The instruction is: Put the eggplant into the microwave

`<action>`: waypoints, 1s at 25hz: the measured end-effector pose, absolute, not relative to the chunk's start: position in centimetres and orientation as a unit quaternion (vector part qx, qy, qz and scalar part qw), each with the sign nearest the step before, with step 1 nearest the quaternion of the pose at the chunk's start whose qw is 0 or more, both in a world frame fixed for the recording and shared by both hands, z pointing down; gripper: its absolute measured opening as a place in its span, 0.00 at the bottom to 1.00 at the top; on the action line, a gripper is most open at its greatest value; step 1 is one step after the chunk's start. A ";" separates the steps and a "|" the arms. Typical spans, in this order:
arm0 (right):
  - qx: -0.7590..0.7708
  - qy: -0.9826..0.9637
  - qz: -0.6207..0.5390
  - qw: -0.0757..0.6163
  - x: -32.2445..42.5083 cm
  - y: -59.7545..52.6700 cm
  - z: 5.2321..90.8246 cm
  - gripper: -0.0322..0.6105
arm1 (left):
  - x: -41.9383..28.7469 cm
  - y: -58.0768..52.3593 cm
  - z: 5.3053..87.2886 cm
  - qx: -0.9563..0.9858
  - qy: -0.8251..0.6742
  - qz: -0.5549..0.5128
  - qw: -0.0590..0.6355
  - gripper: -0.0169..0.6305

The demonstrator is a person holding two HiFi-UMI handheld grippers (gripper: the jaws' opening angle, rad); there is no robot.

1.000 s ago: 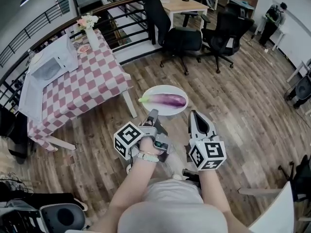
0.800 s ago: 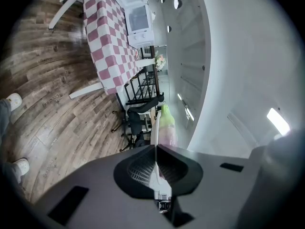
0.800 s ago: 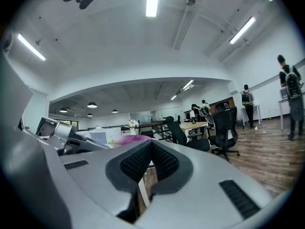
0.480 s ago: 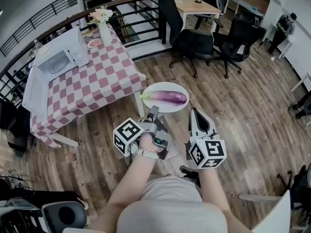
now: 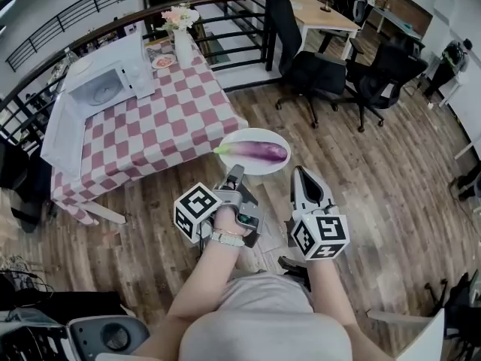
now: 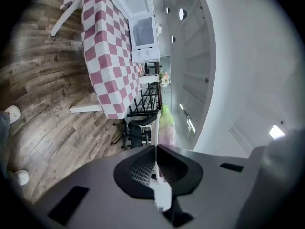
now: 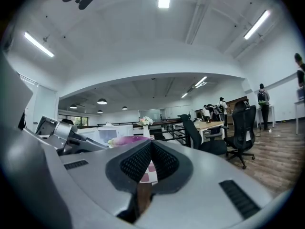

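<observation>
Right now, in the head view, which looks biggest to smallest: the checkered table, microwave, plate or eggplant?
1. checkered table
2. microwave
3. plate; it is nearer the camera, so its rank against the microwave is unsure
4. eggplant, lying on the plate

Both forearms extended forward, side by side; left gripper (image 5: 236,174) pinched on plate (image 5: 259,134) rim, right gripper (image 5: 301,174) jaws together.

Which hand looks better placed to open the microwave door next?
Right, probably: the left hand-held gripper is clamped on the rim of the plate carrying the eggplant, while the right hand-held gripper is shut on nothing.
</observation>
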State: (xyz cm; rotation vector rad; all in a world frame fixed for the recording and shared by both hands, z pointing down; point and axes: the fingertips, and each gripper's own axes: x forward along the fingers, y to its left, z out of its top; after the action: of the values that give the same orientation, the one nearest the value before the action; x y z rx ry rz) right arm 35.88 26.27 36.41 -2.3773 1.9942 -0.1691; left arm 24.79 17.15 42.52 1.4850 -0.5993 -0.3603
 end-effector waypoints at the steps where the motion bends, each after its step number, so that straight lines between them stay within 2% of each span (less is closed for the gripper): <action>1: -0.763 0.644 -0.056 0.016 35.3 25.6 36.5 0.09 | 24.3 16.6 42.6 0.661 -0.269 -0.161 0.681 0.05; 25: -0.706 0.705 -0.061 0.020 20.9 10.4 36.6 0.09 | 8.7 3.6 42.6 0.640 -0.321 -0.211 0.666 0.05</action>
State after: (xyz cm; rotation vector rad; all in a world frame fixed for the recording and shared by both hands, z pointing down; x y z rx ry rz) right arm 20.85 10.39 36.60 -2.1905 2.1890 -0.1890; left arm 8.71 3.62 42.60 1.4453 -0.7243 -0.4759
